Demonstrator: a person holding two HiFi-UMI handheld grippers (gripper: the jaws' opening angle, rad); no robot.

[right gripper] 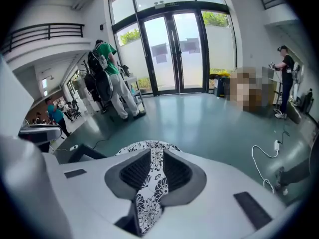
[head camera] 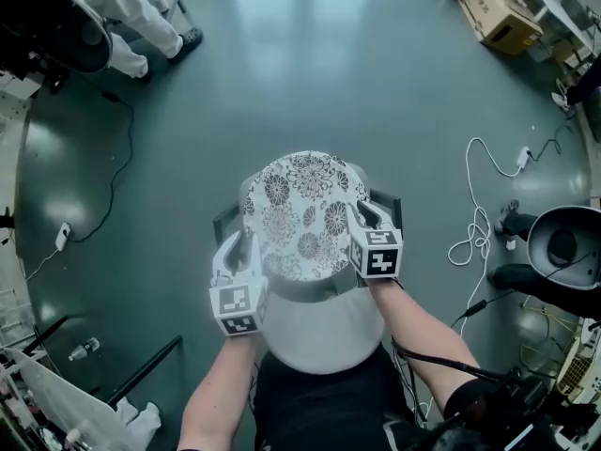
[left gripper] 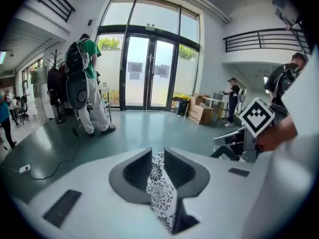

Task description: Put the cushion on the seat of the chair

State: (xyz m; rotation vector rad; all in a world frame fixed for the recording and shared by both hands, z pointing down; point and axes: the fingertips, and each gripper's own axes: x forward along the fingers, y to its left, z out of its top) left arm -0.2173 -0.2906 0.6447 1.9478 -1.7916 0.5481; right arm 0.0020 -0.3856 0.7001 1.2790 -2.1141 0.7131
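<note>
Flowered cushion (head camera: 300, 214) held in the air by both grippers, over the chair (head camera: 225, 222).

The left gripper (head camera: 246, 247) is clenched on the cushion's left edge and the right gripper (head camera: 363, 217) on its right edge. Each gripper view shows the printed fabric pinched between the jaws. The pale rounded surface (head camera: 324, 336) under the cushion is probably the chair seat, but I cannot be sure.

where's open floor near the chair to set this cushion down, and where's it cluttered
Widest bare floor lies beyond the chair and the held cushion, between the standing person and the cardboard boxes. Right of the chair is crowded: looped white cable, dark equipment. Left has a black cable; lower left, a bottle.
</note>
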